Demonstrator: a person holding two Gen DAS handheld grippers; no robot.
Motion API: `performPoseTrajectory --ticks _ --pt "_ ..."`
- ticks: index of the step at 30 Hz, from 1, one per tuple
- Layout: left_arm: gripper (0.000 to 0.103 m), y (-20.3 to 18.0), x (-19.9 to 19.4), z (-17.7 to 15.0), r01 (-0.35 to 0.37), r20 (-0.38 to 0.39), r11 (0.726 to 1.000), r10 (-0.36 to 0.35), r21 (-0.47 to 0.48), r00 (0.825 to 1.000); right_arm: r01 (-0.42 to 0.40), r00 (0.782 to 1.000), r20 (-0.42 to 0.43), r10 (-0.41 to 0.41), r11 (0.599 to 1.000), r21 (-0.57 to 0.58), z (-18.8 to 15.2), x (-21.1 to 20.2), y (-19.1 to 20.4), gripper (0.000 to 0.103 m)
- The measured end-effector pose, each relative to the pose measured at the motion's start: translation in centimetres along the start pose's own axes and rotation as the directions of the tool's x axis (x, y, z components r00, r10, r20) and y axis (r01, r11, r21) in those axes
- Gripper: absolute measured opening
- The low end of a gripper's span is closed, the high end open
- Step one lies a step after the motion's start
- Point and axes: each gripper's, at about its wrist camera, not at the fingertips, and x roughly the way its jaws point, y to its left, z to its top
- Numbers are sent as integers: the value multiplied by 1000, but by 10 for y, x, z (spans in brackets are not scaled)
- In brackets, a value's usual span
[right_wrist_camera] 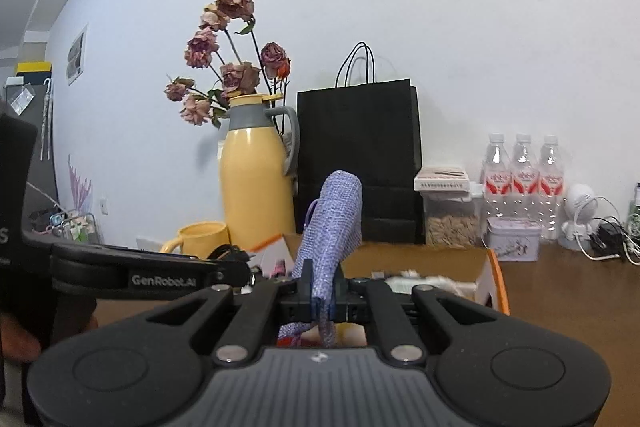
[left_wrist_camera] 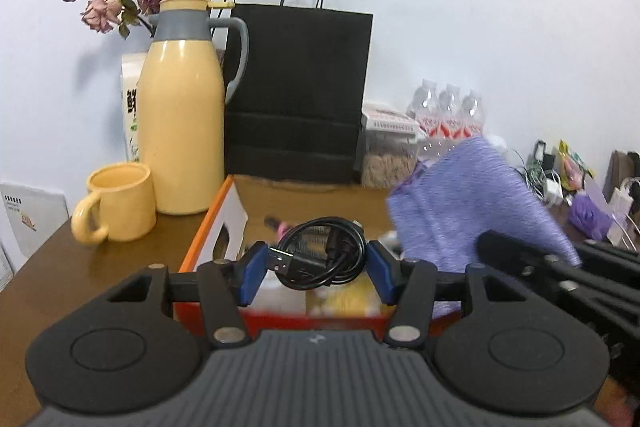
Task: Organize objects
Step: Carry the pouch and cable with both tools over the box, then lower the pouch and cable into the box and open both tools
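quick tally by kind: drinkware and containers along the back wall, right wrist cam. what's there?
Yellow thermos jug with grey collar: 1
Yellow ceramic mug: 1
Black paper carrier bag: 1
Clear plastic water bottles with red labels: 3
Clear lidded food container: 1
Small lilac tin: 1
Total: 8
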Motion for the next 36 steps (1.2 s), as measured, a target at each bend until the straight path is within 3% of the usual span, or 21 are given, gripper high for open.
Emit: performPoseTrajectory --ticks 9,18,21,23,24,25,26,27,28,36 --pt "55 2 68 29 -37 -27 998 36 -42 999 28 997 -77 -24 998 52 13 80 -26 5" --pt "55 -2 109 26 -44 -83 999 43 -2 996 73 985 -160 -63 996 57 7 109 -52 7" --pt "56 -2 109 24 -34 -90 999 35 12 995 91 978 -194 -79 995 51 6 110 -55 17" --pt "66 -2 105 24 -30 -81 999 31 21 996 108 974 -202 -99 994 32 8 106 -55 30" --pt "79 -1 102 25 -29 -71 999 31 24 997 117 974 -197 -110 993 26 8 102 -55 50" --pt "89 -1 99 26 -43 -59 999 45 29 997 133 973 -190 -127 991 21 10 99 -55 64" --pt "95 -1 97 27 -62 -50 997 64 36 997 148 972 -185 -143 989 12 12 95 -56 70" --pt "103 1 94 29 -80 -39 996 81 37 996 155 972 -183 -151 988 10 14 92 -58 84" --pt "103 3 92 30 -84 -28 996 85 30 996 158 970 -186 -153 987 11 15 90 -61 102" --pt "103 8 90 32 -79 -43 997 80 8 996 170 967 -195 -166 985 3 18 86 -67 103"
